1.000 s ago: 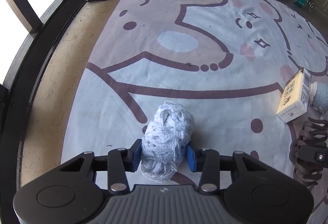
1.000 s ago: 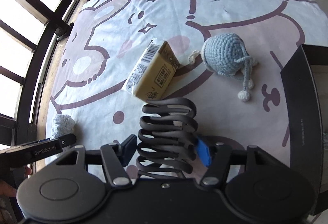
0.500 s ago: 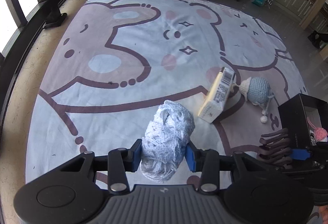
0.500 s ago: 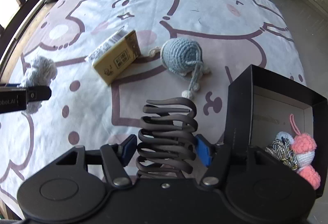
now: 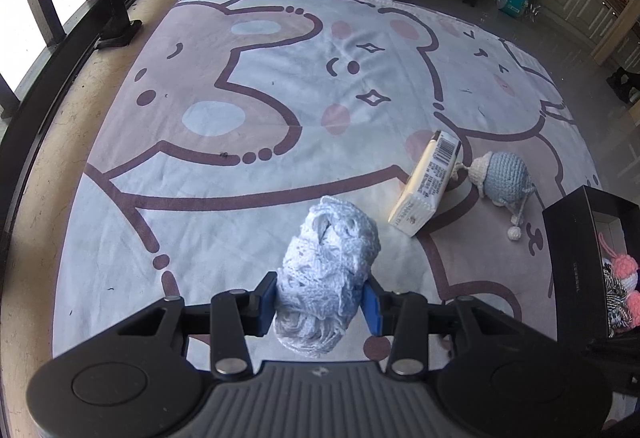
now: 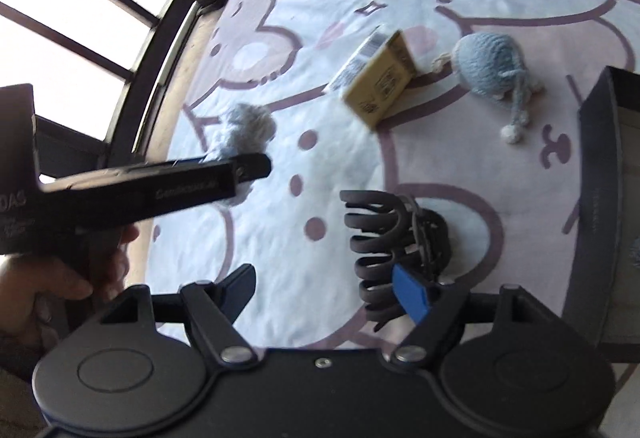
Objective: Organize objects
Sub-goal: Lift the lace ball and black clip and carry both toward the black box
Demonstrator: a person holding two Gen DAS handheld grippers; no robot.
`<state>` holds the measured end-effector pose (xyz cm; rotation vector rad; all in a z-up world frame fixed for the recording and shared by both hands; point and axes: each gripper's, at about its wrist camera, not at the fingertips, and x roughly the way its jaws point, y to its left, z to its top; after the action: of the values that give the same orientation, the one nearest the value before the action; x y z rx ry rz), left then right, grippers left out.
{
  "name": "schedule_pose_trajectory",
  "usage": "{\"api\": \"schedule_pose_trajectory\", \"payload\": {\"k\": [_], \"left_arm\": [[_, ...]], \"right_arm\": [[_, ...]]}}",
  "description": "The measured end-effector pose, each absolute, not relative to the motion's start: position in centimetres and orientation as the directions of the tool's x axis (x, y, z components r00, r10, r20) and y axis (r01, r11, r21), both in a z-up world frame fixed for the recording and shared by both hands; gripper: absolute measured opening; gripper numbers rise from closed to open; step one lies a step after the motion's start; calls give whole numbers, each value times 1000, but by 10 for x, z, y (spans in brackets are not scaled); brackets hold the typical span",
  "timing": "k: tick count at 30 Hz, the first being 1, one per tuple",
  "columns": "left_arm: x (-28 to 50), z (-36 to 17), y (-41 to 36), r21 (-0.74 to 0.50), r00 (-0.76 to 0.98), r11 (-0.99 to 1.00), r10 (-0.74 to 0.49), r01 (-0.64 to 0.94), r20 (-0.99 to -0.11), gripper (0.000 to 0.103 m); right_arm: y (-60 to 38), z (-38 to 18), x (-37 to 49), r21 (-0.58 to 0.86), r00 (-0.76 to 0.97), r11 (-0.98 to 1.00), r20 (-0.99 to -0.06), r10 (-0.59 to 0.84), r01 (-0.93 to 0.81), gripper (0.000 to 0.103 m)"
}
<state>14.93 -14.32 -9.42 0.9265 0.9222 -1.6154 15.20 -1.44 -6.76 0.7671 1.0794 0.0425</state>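
Pale blue lace bundle [image 5: 329, 270], clamped between the left gripper [image 5: 320, 304] pads above the cartoon blanket [image 5: 248, 197]. Right gripper [image 6: 326, 292]: jaws just spread wide; black hair claw [image 6: 394, 250] touches only the blue pad, beside the black box [image 6: 596, 197].

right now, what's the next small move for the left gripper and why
Probably carry it toward the open black box at the right. The left gripper is shut on the pale blue lace bundle, lifted off the cartoon-print sheet, and the box already holds knitted items. The right gripper has just been opening, with the black claw hair clip loose against one pad.
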Motion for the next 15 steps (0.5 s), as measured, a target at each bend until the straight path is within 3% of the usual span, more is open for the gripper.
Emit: {"api": "schedule_pose_trajectory", "payload": {"k": [5,10,15], "left_arm": [[156,-92,-140,-133,-198,-189,-389,973,-900,44],[164,-93,-139,-140,-200,-181,-380,974,-903,44],[168,-94,-139,-151,-207,-175,-371,973,-905,44]], "right_arm": [[13,-62,165,578,465,781,-773,432,236,71],[1,-51,161,561,520,776,-773,365,289,67],[-5,-60,163,429,468,825,-852,234,368,57]]}}
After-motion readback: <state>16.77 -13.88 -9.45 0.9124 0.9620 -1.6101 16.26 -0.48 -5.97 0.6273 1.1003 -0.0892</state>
